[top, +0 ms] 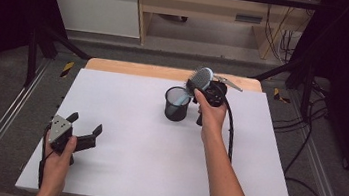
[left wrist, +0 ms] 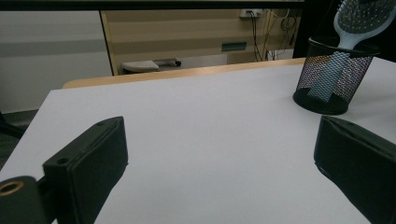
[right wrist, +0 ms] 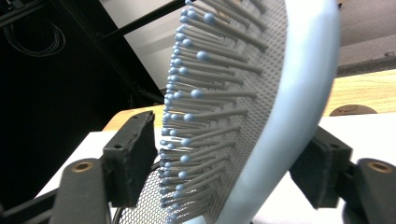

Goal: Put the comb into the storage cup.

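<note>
White tabletop: hairbrush stands handle-down in mesh cup, head tilted between right gripper's parted jaws.

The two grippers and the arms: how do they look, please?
Both forearms are bare, no sleeves. The left gripper is black with blocky jaws and a grey three-cornered plate on top. The right gripper is black too, with a black cable trailing along the forearm.

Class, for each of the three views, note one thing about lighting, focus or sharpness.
High view: even light on the white table, dark surroundings, slightly soft overall. Left gripper view: the near black tongs are dim and soft; the mesh cup is sharper. Right gripper view: the hairbrush sits very close, its bristle tips fairly crisp, the background dark at left.
</note>
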### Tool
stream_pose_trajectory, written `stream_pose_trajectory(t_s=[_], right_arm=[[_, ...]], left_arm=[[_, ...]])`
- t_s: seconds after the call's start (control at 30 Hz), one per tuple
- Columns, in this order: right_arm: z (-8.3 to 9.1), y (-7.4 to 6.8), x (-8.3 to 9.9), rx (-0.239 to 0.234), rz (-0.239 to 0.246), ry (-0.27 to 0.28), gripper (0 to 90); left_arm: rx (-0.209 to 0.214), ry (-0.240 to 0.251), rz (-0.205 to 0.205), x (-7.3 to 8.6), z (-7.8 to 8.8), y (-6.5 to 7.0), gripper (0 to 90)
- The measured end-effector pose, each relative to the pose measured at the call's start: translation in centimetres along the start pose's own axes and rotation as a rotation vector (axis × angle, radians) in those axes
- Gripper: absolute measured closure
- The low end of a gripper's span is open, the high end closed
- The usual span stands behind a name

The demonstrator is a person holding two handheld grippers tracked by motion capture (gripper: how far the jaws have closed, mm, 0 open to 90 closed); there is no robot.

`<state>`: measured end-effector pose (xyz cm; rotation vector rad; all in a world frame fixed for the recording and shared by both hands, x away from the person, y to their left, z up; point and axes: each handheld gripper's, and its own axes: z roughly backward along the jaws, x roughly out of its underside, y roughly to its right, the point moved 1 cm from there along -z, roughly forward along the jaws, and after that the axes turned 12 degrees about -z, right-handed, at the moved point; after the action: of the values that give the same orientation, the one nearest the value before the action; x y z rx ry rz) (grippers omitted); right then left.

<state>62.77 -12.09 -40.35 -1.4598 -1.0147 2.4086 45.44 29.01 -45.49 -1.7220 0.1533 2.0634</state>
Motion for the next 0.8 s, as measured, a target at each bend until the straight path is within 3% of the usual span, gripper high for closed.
stream_pose_trajectory(t_s=[0.13,0.27,0.5,0.8], right_arm=[[0.1,0.0,-0.1,0.003,-0.026,-0.021,15.3],[0.4,-0.2,-0.3,0.017,-0.009,-0.018,9.1],[1.0,-0.2,-0.8,0.025,0.013,0.0,6.5],[1.4,-0.3,-0.5,0.052,0.094,-0.018,4.8]], left_arm=[[0.005,0.002,0.006,0.0,0.0,-0.1,2.9],[0.005,0.001,0.007,0.0,0.0,-0.1,2.8],[-0.002,-0.005,0.006,0.1,0.0,-0.1,2.9],[-0.003,-0.003,0.009,0.1,0.1,-0.1,2.8]])
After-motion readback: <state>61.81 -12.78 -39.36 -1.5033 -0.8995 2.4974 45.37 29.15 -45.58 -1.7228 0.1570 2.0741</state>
